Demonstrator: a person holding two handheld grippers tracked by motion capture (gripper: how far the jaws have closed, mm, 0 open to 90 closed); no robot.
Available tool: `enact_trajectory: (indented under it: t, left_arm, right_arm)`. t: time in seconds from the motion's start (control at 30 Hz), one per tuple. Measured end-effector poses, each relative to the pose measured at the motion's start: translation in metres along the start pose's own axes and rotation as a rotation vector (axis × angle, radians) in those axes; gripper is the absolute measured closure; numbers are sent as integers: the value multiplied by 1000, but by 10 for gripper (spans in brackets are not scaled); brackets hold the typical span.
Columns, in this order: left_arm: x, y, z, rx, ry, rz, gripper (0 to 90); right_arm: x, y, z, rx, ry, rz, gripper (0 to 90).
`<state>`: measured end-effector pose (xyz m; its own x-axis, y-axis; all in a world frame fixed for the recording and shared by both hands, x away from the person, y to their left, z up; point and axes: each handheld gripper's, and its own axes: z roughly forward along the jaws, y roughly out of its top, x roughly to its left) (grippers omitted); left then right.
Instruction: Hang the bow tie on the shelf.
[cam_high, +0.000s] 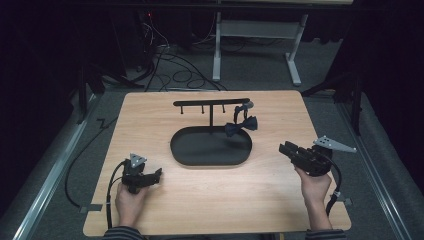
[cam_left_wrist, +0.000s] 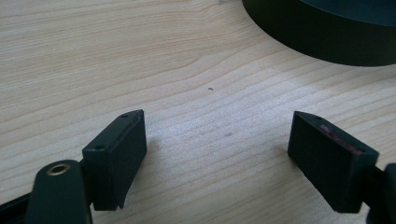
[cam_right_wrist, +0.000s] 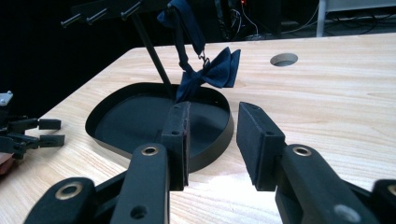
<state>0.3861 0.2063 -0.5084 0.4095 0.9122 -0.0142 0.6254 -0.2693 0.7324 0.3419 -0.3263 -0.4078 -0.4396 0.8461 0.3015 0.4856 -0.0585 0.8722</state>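
Table (cam_high: 165, 210): tray (cam_high: 190, 150) sits at centre. Stand (cam_high: 211, 102) rises from tray's rear edge, crossbar running left-right above it. Bow tie (cam_high: 241, 125) hangs from bar's right end, over tray's rear-right rim. Left gripper (cam_high: 159, 175) rests on table, front-left of tray, apart from it; jaws wide, nothing betw. them. Right gripper (cam_high: 285, 148) is right of tray, near its front-right rim, jaws partly apart, nothing betw. them, aimed toward tray and tie. Hole (cam_right_wrist: 284, 59) in tabletop lies behind tie in right gripper view.
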Motion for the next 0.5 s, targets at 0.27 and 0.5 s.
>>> enact_trajectory:
  t: [0.27, 0.5]
  left_arm:
    - [0, 0, 0, 0, 0, 0, 199]
    - [0, 0, 0, 0, 0, 0, 199]
  right_arm:
    - [0, -8, 4, 15, 8, 13, 666]
    - [2, -17, 13, 39, 26, 16, 665]
